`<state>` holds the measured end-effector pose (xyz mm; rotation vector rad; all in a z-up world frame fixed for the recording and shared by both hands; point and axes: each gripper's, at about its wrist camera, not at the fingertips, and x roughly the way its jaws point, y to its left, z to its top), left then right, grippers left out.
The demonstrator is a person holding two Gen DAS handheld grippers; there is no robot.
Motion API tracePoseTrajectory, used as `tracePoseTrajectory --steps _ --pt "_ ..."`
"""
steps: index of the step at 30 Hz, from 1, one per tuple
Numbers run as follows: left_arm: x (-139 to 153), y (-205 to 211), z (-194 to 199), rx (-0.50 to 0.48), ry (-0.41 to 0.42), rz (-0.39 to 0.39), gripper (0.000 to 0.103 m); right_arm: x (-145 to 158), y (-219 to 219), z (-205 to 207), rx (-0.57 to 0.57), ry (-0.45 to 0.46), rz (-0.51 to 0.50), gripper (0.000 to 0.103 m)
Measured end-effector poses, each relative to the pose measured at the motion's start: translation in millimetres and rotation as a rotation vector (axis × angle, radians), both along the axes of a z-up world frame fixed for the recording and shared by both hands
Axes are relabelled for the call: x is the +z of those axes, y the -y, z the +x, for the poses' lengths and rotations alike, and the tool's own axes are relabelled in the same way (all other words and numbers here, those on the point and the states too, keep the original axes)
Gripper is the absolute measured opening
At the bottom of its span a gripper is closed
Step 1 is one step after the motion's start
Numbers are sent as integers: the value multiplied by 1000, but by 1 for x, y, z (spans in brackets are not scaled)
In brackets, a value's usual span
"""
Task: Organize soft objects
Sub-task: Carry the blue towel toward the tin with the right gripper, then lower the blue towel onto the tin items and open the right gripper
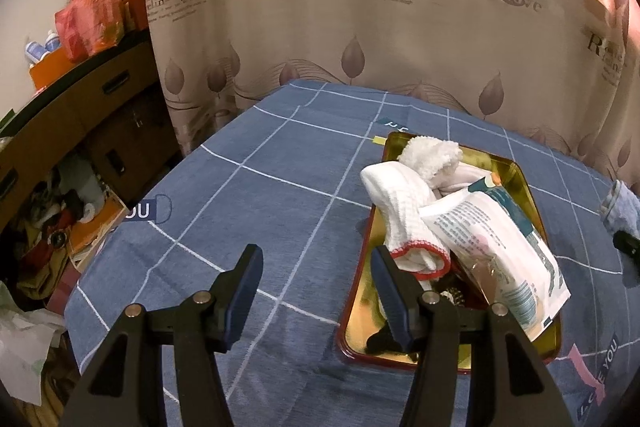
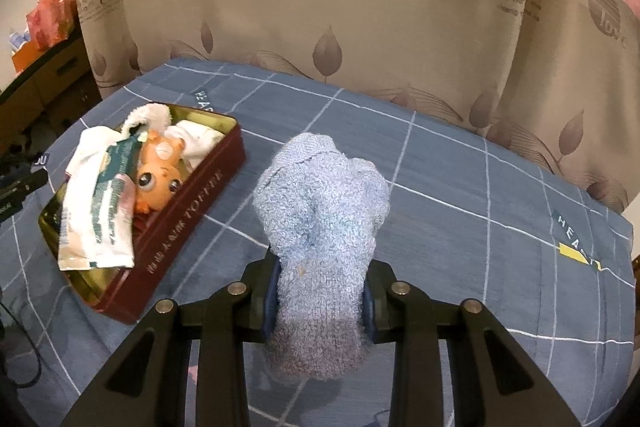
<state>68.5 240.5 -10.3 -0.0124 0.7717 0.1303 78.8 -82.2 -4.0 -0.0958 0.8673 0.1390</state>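
Blue towel (image 2: 320, 227): a fluffy, rolled-up cloth, clamped between the jaws of my right gripper (image 2: 319, 301); its free end stands up above the desk (image 2: 460, 187), to the right of the tin.
Right gripper: the jaws are pressed on the lower part of the towel from both sides.
Left gripper (image 1: 316, 291): I see the jaws standing apart with nothing between them; the right finger (image 1: 390, 297) is over the near left edge of the tin, the left one over the bare cloth.
Tin (image 2: 188, 211): a dark red box with a gold inside, lying on the blue checked cloth of the desk.
Inside the tin: a white cloth with red hem (image 1: 404, 215), a white fluffy cloth (image 1: 432, 155) at the far end, a printed plastic pack (image 2: 104, 223) lying across, and an orange toy (image 2: 160, 175) with big eyes beside the pack.
Background: a curtain (image 1: 320, 27) with leaf print hangs just behind the desk.
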Motion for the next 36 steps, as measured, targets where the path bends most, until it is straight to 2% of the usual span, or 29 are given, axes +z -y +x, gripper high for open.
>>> tracePoseTrajectory --steps 22,26,36 --pt "1 -12 1 42 -1 -28 58 17 -51 11 89 21 39 29" --pt "2 -13 0 56 7 -9 58 19 -62 13 113 18 47 29" --pt "3 -16 0 71 11 -14 58 26 -111 30 203 10 88 29"
